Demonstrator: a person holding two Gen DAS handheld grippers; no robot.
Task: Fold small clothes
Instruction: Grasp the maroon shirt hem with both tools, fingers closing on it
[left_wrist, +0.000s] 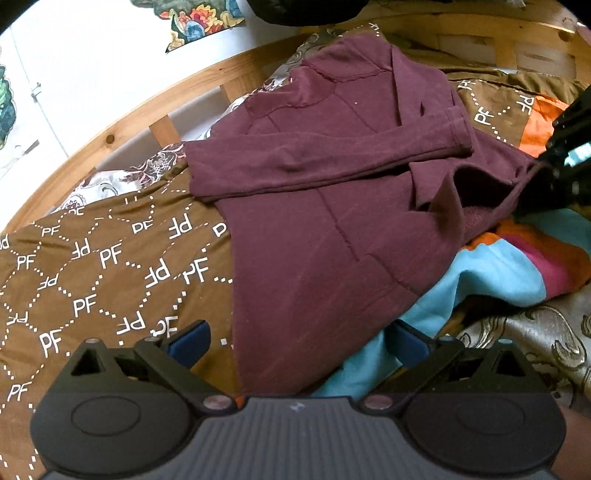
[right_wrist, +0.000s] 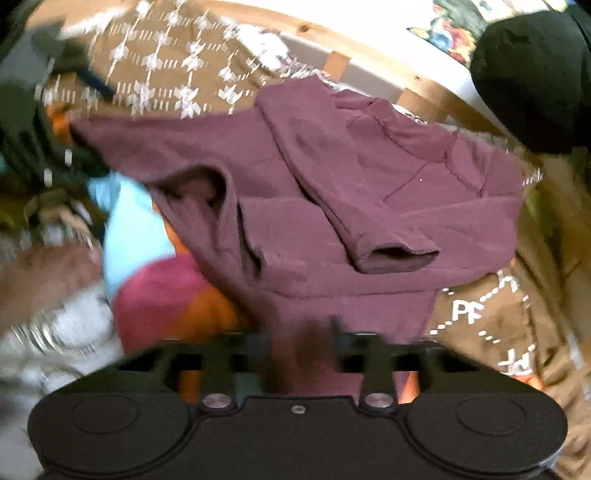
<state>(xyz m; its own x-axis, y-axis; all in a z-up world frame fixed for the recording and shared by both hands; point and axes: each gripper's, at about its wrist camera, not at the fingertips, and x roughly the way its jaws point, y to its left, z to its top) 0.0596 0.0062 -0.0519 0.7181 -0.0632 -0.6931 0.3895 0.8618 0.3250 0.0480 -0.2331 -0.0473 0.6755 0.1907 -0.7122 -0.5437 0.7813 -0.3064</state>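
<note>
A maroon long-sleeved sweatshirt (left_wrist: 314, 221) lies spread on a brown blanket printed with "PF" (left_wrist: 85, 280). One sleeve is folded across its chest, the cuff (left_wrist: 460, 131) pointing right. My left gripper (left_wrist: 299, 341) stands open at the near hem, with the cloth's edge lying between its blue pads (left_wrist: 192, 343), untouched by them. My right gripper (left_wrist: 557, 173) shows at the right edge, pinching the sweatshirt's far hem corner and lifting it a little. In the blurred right wrist view the sweatshirt (right_wrist: 369, 192) runs down into my right gripper (right_wrist: 299, 347), whose fingers stand close together on the maroon cloth.
A wooden bed rail (left_wrist: 122, 129) curves behind the sweatshirt, with a white wall beyond. A turquoise, orange and pink cloth (left_wrist: 498, 273) lies under the sweatshirt's right side. A gold-patterned fabric (left_wrist: 524, 343) sits at the lower right. A black object (right_wrist: 532, 81) hangs at the upper right.
</note>
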